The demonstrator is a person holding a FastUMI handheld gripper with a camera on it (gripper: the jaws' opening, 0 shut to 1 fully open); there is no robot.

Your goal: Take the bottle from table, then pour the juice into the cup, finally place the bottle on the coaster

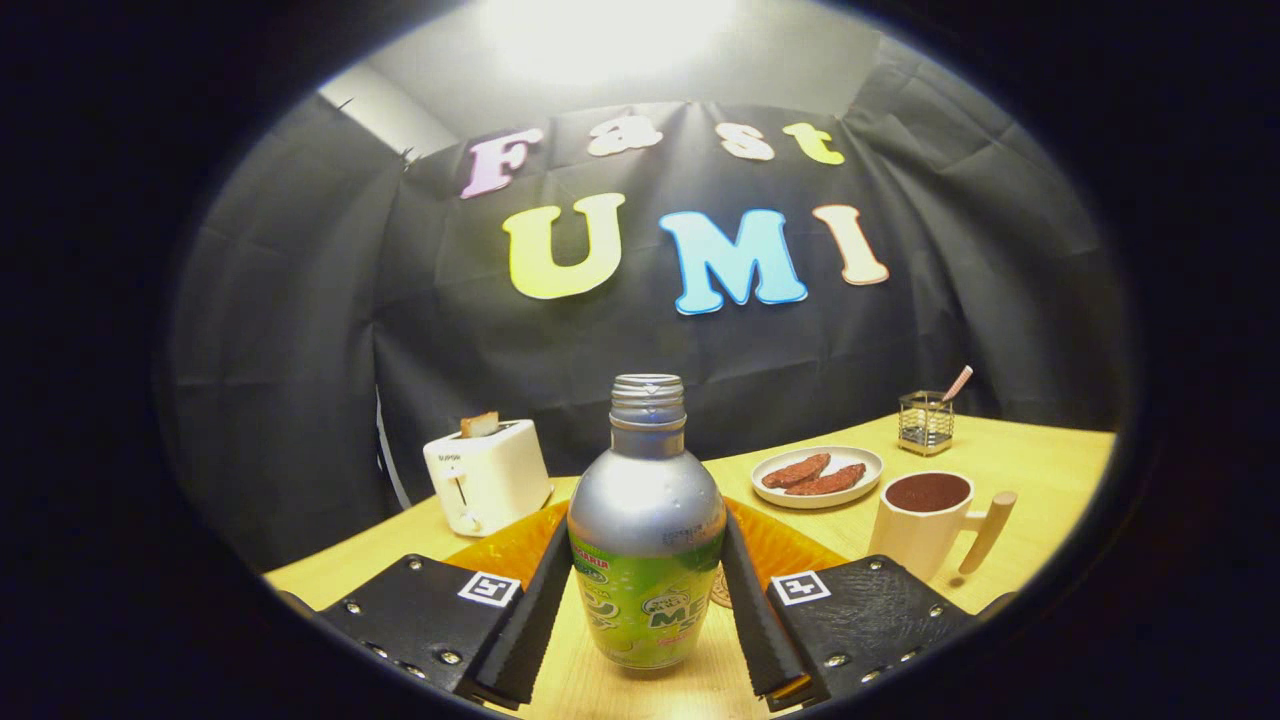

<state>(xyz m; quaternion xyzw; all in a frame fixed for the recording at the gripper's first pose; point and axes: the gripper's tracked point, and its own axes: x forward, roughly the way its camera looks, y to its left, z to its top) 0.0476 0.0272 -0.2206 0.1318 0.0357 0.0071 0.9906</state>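
Fingers (647, 600) of ours pinch the bottle (646, 540) upright on the counter (1010, 465); right of the bottle stands the cup (930, 520), bare counter between, coaster (722, 588) just behind.

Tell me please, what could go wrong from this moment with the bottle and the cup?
1. The bottle is uncapped and stands upright between the claw fingers; tilting it on the way could spill early.
2. The cup already looks nearly full of something dark, so pouring may overflow it.
3. The cup sits close to the plate, so a wide swing could knock either.
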